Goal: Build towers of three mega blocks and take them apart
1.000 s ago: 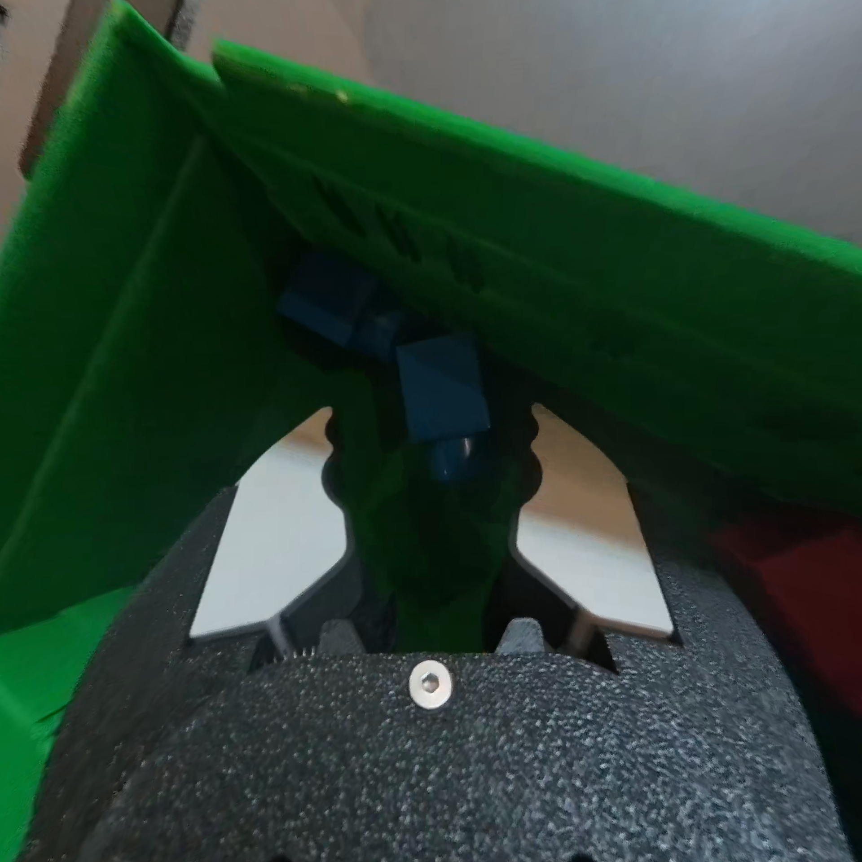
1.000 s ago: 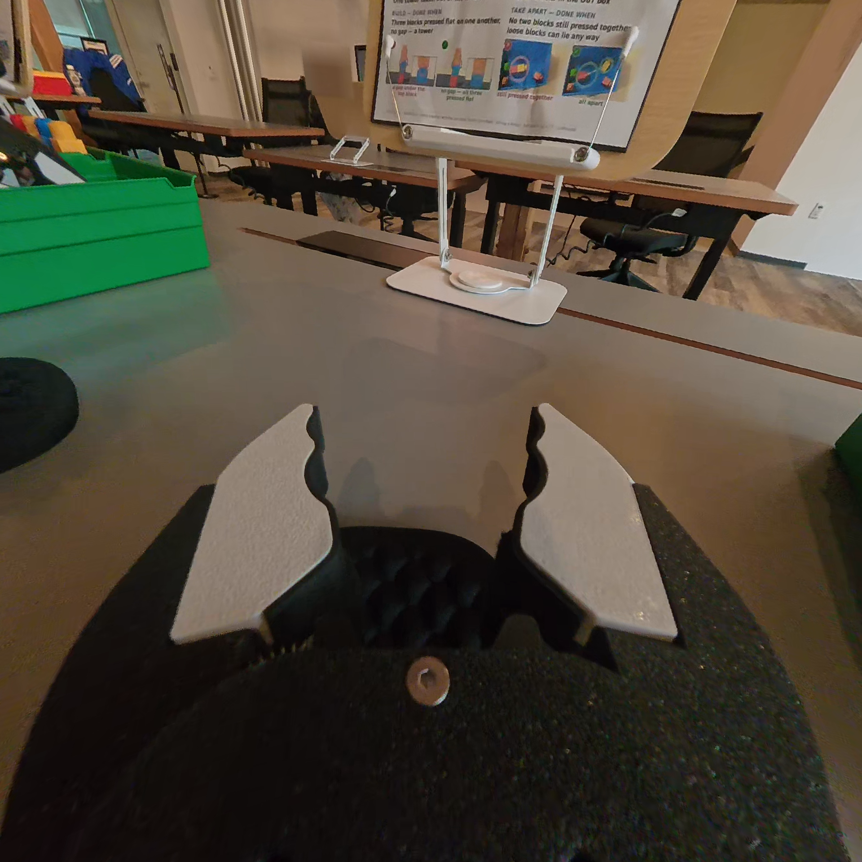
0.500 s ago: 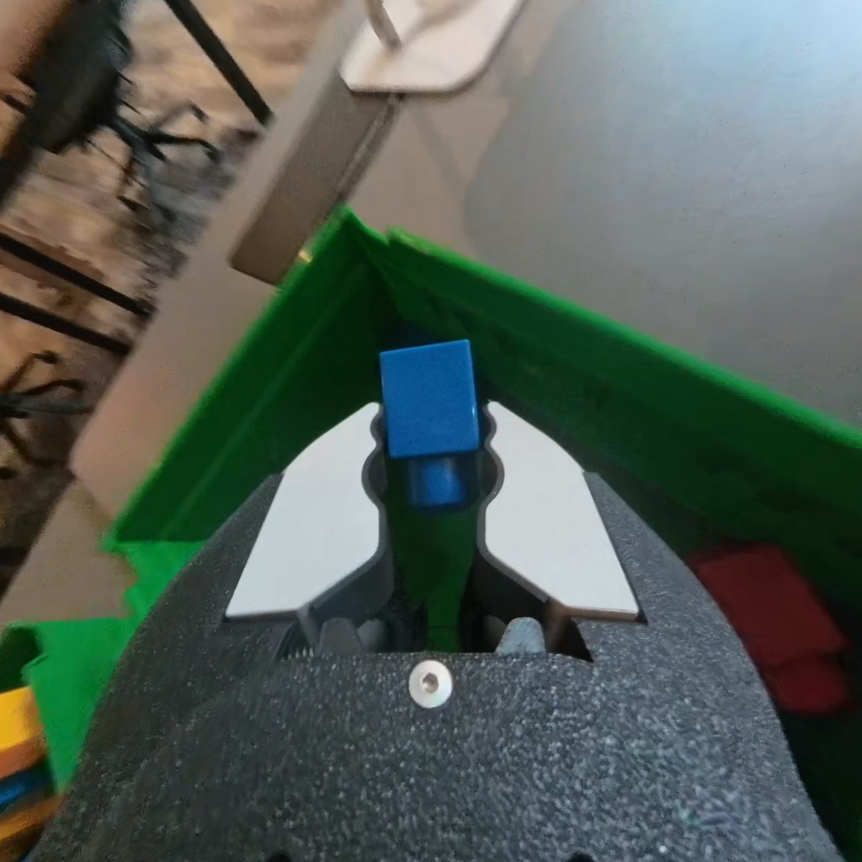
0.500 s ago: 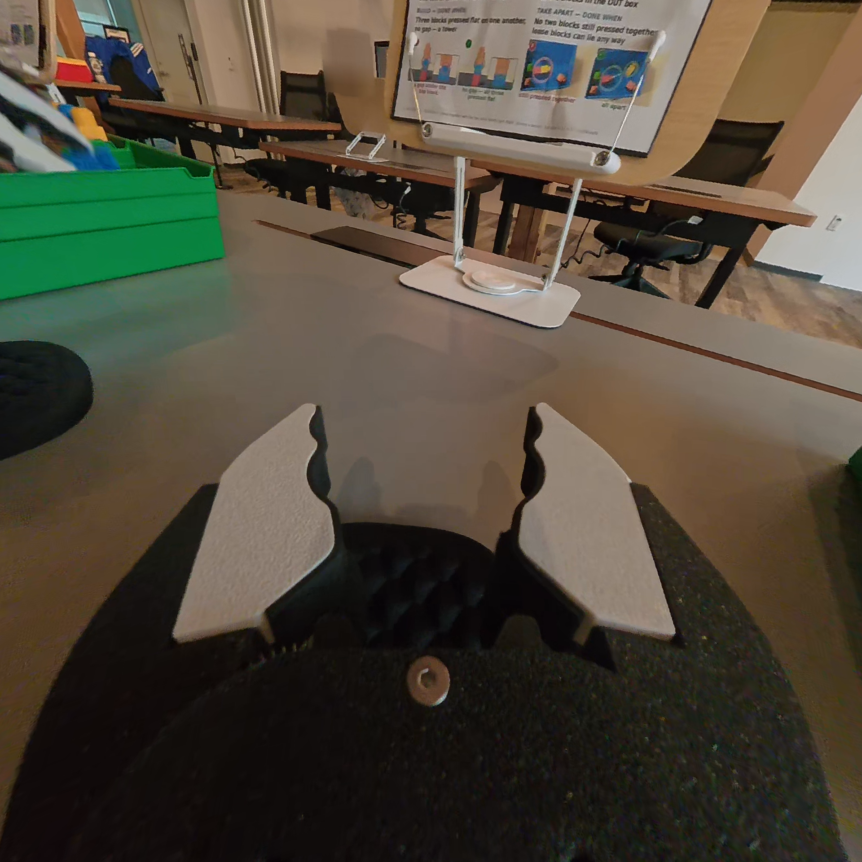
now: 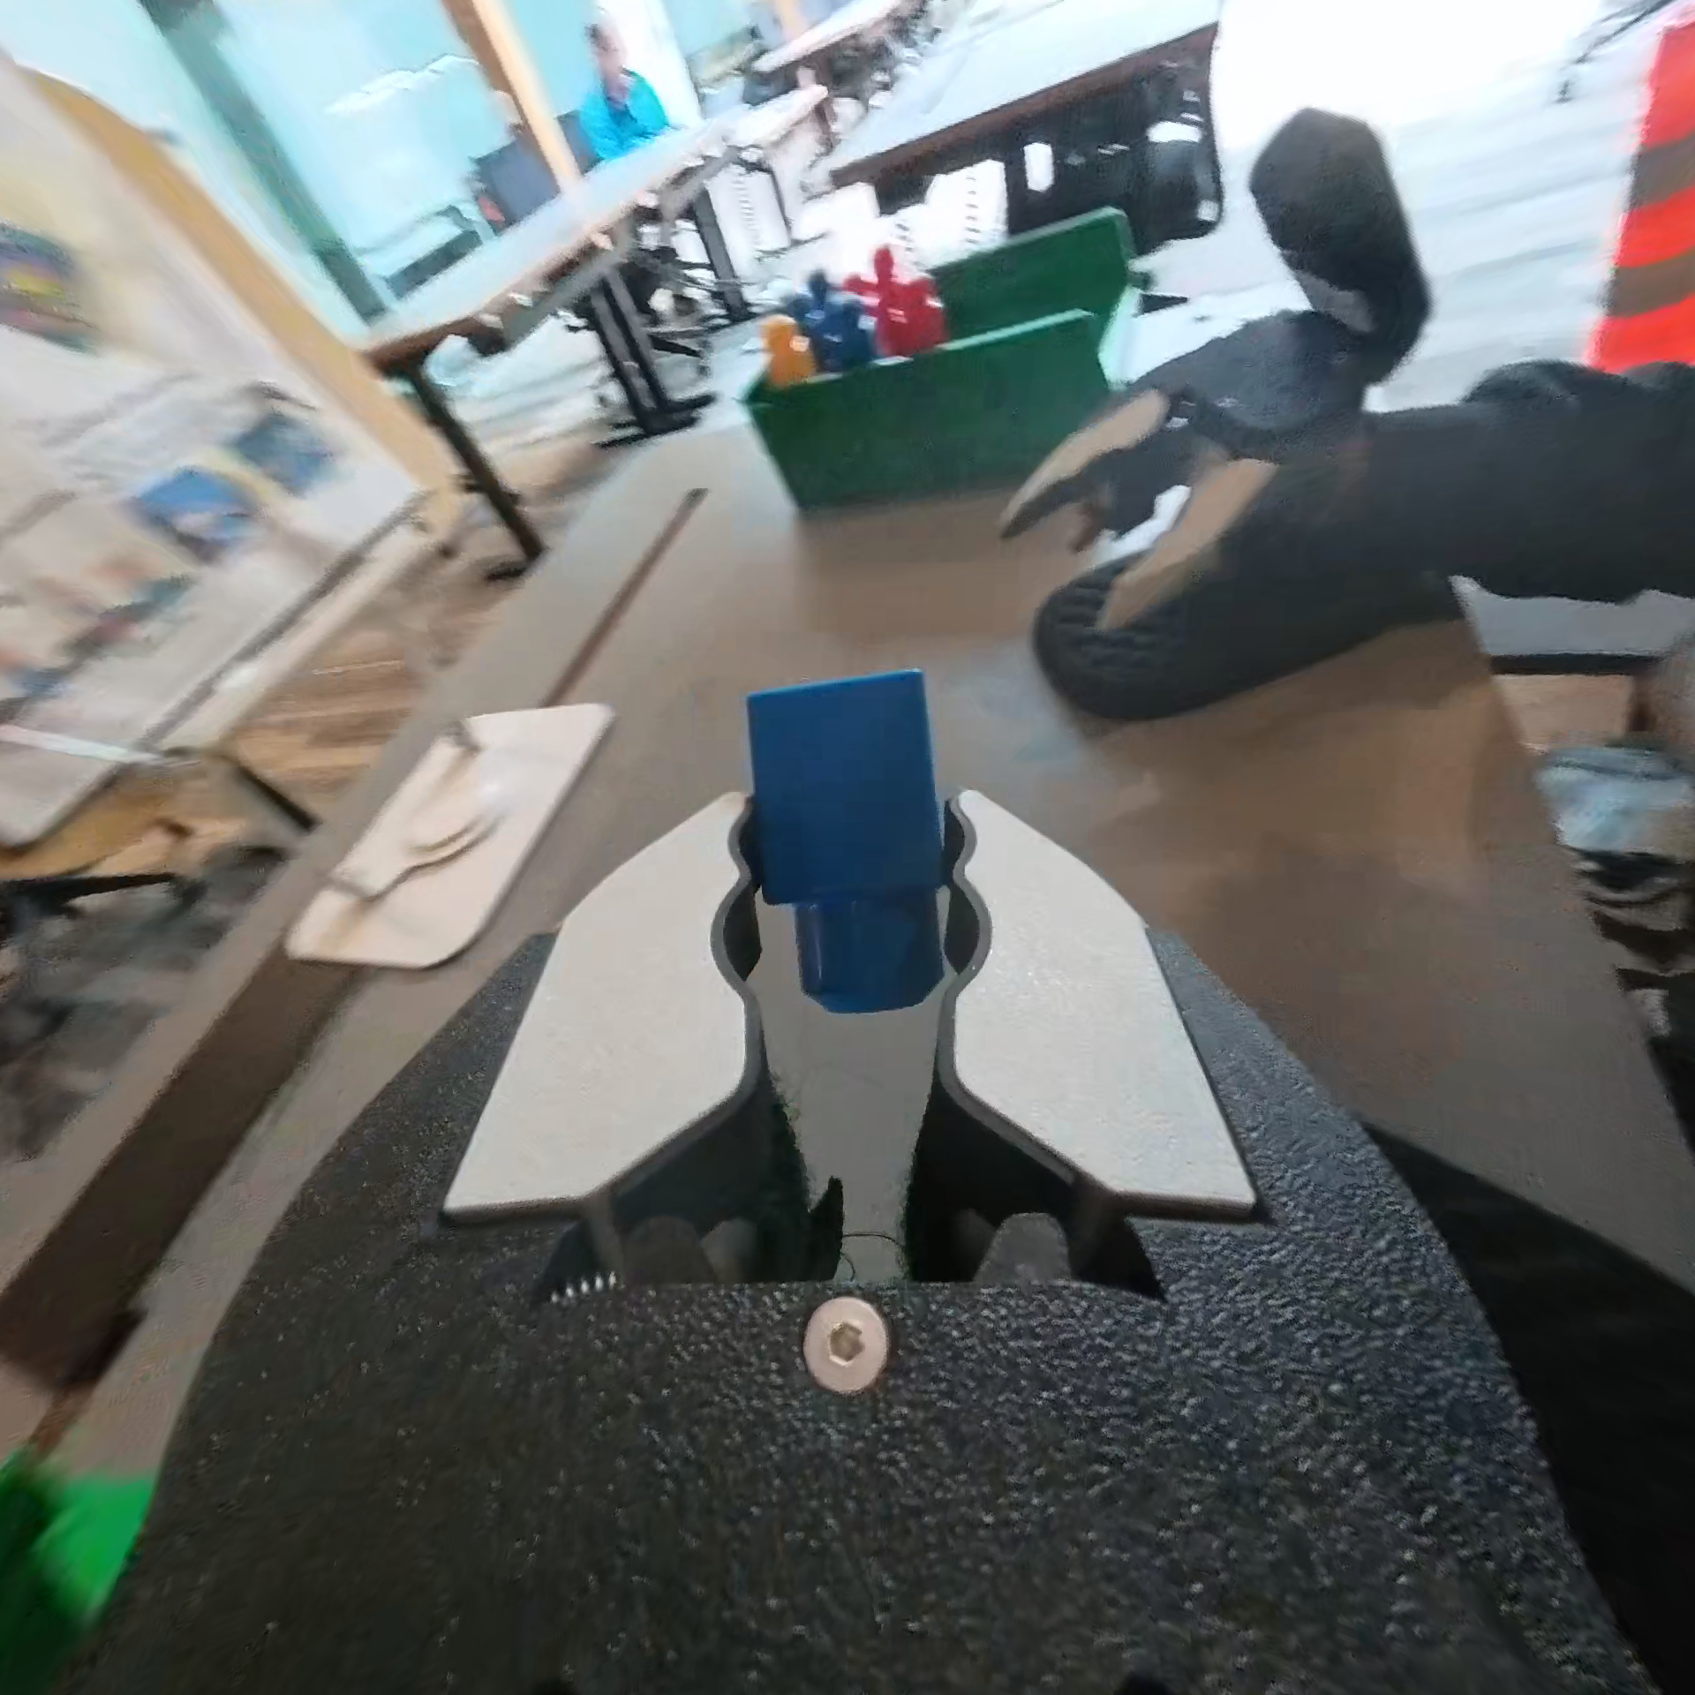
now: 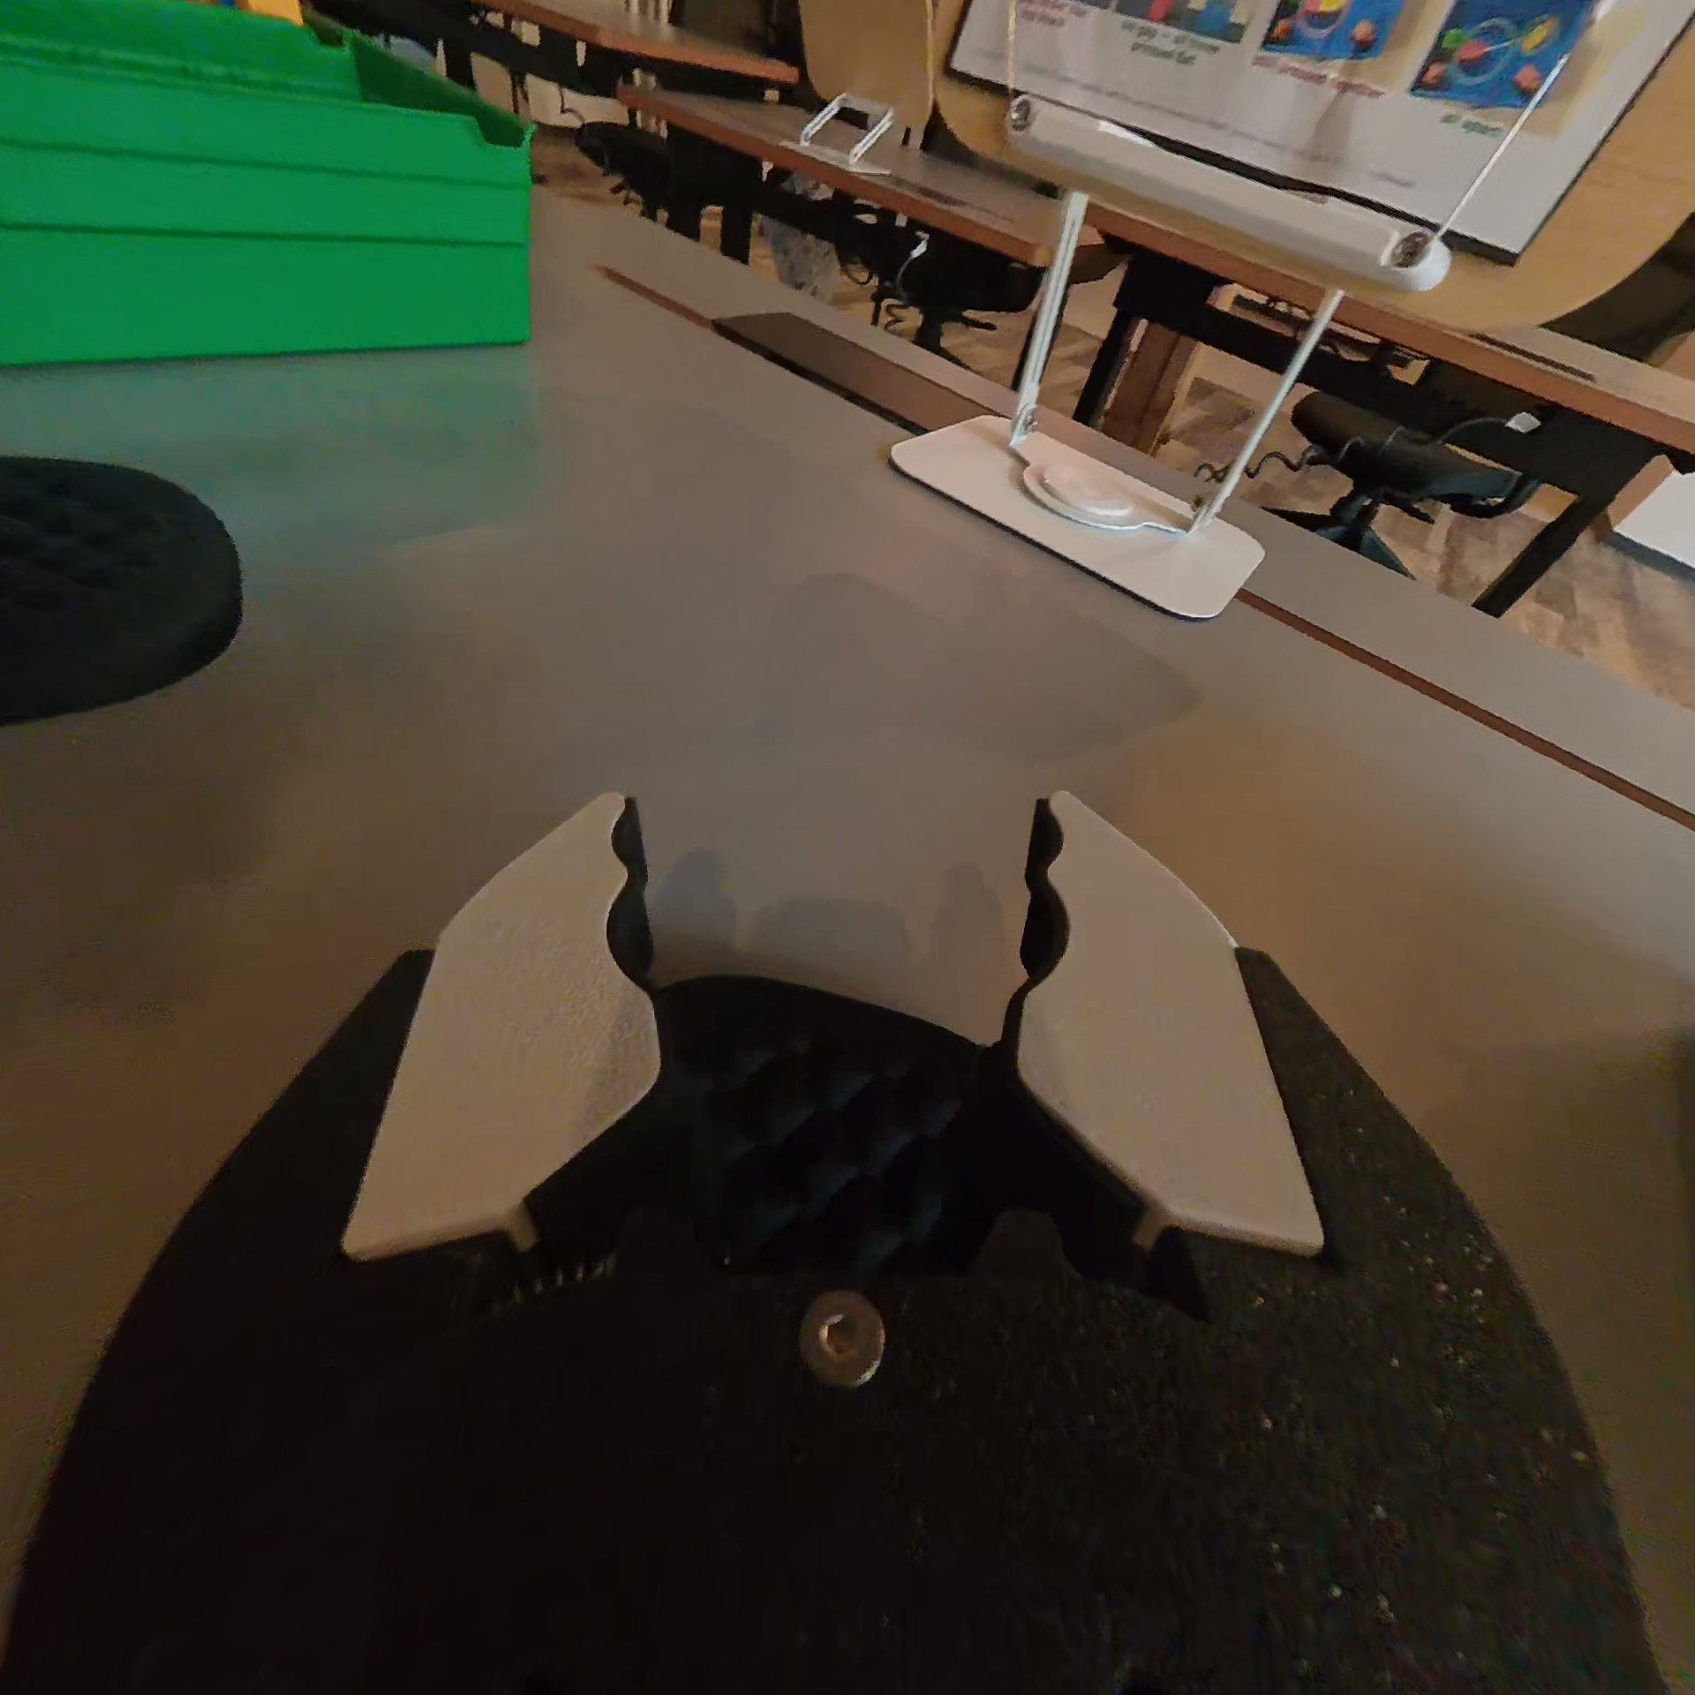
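Observation:
My left gripper [image 5: 848,816] is shut on a blue mega block [image 5: 844,789], stud end toward the camera, held above the grey table [image 5: 1238,853]. My right gripper [image 6: 839,816] is open and empty, low over the table [image 6: 642,642]. It also shows in the left wrist view [image 5: 1137,514], open, at the upper right. A far green bin [image 5: 926,422] holds orange, blue and red blocks [image 5: 862,316]. A green bin [image 6: 248,202] stands at the upper left of the right wrist view.
A white stand base [image 5: 459,825] of the instruction board [image 6: 1284,83] sits on the table's far side. A black round pad [image 6: 83,587] lies at the left, also under the right gripper in the left wrist view [image 5: 1192,642]. A person sits far behind [image 5: 619,105]. The grippers' ends are close to 25 cm from one another.
My left gripper closed on the blue block inside the green bin, lifted it out and swung over the table. The right gripper shifted slightly left and stayed open.

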Demonstrator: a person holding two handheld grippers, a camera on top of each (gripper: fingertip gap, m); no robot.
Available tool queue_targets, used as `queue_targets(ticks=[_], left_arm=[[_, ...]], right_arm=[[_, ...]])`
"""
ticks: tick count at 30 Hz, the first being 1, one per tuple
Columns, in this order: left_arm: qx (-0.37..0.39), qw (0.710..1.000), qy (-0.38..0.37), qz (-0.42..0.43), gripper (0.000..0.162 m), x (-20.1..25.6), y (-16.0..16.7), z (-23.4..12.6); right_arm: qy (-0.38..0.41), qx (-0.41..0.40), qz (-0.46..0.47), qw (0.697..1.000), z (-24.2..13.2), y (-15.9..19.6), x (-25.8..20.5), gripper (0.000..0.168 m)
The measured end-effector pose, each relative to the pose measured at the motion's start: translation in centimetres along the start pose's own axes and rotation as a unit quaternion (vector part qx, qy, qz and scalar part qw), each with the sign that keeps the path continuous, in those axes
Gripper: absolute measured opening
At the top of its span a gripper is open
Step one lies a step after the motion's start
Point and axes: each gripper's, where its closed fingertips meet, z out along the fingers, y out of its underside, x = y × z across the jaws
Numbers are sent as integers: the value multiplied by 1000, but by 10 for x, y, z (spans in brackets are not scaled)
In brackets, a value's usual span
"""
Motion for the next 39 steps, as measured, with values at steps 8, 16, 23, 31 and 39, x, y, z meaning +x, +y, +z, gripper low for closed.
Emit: queue_targets(ticks=[8, 16, 23, 31, 39], left_arm=[[-71, 989, 126, -18, 37, 77, 36, 90], [-134, 978, 158, 8, 37, 97, 57, 109], [-148, 973, 175, 18, 37, 107, 63, 112], [-149, 970, 190, 22, 38, 112, 64, 110], [-45, 984, 169, -33, 53, 96, 37, 105]], right_arm=[[-40, -13, -10, 999, 2, 2, -11, 80], [-208, -47, -114, 970, 6, -32, -65, 72], [-344, -118, -236, 901, 19, -56, -116, 57], [-382, -205, -301, 849, 36, -37, -127, 35], [-380, -66, -198, 901, 35, -67, -115, 34]])
